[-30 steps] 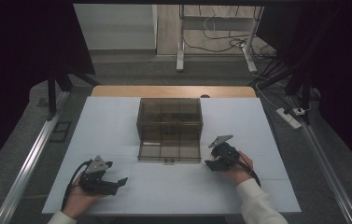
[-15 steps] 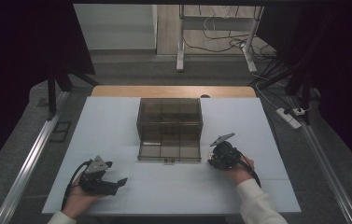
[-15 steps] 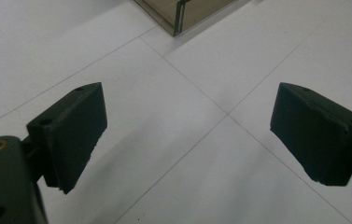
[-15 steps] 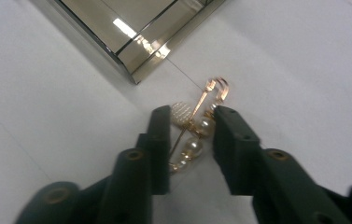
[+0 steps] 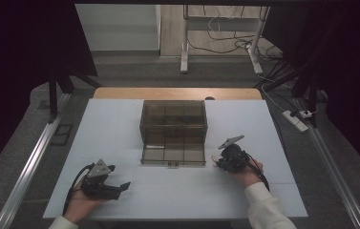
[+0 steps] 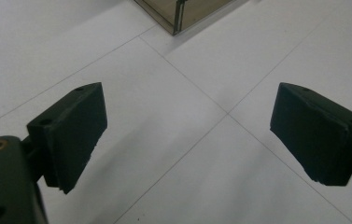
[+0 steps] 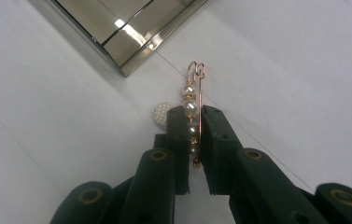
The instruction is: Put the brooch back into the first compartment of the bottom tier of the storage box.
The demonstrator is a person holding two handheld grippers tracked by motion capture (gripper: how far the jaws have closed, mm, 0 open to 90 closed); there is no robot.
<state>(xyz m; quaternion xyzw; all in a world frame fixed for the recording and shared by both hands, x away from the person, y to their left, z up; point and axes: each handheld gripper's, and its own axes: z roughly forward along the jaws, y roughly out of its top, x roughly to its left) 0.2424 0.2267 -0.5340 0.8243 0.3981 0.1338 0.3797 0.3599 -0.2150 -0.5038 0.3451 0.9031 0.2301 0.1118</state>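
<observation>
White worktop (image 5: pixel 120 124), panelled, with faint seams, set in a dim room; grey floor, cables and a power strip lie beyond its far edge.

Item 1. Smoked clear organiser box (image 5: pixel 173 125), at the middle of the worktop, divided into compartments. Its lower drawer (image 5: pixel 173 155) stands pulled out toward the person. What the compartments hold cannot be made out.

Item 2. Left tongs (image 5: pixel 124 185), near the front left of the worktop, well apart from the box. Jaws spread wide, nothing between them; bare worktop shows below, and a corner of the box lies ahead in the left gripper view.

Item 3. Right tongs (image 7: pixel 197 135), just right of the open drawer's front corner. Jaws have just been closing and now pinch a pin between the pads.

Item 4. Pearl pin (image 7: pixel 193 100), gold wire with a row of pearl beads, held lengthwise in the right tongs, its looped end sticking out past the tips. Low over the worktop; whether it is lifted clear cannot be told.

Item 5. Small beaded pearl piece (image 7: pixel 161 113), on the worktop just left of the right tongs' tips, loose.

Progress, as judged: drawer open, pin gripped. Remaining: carry the pin to a drawer compartment, release it, likely fetch the beaded piece, close the drawer.
</observation>
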